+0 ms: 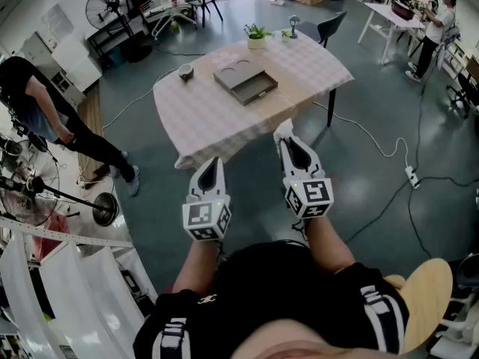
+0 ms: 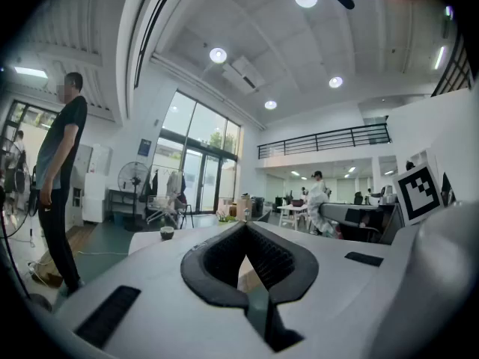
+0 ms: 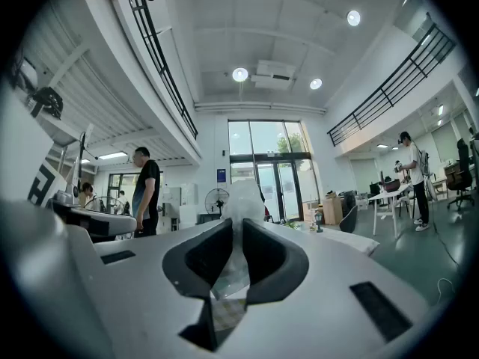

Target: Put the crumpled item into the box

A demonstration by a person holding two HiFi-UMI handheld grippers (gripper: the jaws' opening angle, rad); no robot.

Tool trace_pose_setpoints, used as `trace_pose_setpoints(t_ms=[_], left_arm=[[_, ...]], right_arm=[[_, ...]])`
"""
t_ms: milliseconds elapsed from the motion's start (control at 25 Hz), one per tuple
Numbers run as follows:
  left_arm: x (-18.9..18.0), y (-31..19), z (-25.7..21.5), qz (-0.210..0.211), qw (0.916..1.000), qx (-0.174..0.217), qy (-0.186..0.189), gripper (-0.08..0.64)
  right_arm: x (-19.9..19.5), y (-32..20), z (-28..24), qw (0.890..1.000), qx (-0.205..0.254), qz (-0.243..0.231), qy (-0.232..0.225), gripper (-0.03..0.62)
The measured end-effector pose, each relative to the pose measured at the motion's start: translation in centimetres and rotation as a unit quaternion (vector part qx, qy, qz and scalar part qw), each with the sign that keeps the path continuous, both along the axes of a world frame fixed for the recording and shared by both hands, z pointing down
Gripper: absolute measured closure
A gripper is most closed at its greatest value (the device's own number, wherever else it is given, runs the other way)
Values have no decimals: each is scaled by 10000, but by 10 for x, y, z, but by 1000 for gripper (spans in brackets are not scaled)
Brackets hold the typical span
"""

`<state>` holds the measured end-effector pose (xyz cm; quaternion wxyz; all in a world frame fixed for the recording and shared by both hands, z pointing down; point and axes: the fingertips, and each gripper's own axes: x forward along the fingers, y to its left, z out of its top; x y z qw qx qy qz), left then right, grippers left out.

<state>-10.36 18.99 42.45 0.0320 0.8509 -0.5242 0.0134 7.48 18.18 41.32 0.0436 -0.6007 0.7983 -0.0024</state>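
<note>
Box [image 1: 245, 83] on table [image 1: 202, 118], cup [image 1: 185, 71] leftward

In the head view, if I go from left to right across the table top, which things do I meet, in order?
Small cup → grey box → small dark lantern-like object. The potted plant is left out, because it stands behind the box and overlaps it from side to side.

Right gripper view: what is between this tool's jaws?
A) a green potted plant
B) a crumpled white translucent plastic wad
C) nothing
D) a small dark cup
B: the crumpled white translucent plastic wad is pinched between the right tool's jaws and pokes out past their tips.
</note>
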Motion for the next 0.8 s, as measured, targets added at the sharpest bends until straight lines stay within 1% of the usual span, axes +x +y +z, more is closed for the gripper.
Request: trace_pose_setpoints(t_ms=[240, 400, 680, 800], left_arm=[[-11, -7, -1, -2, 10000, 0, -32, 558], [-23, -12, -1, 0, 10000, 16, -23, 558], [-36, -15, -3, 230, 9997, 78, 75, 558], [-46, -17, 4, 252, 9996, 52, 88, 558]], right_arm=[[-7, -8, -3, 9999, 95, -2, -106, 549], [-18, -16, -2, 9999, 100, 19, 3, 549], [-36, -18, -13, 9999, 146, 70, -20, 549], [-44, -17, -12, 9997, 188, 137, -4, 549]])
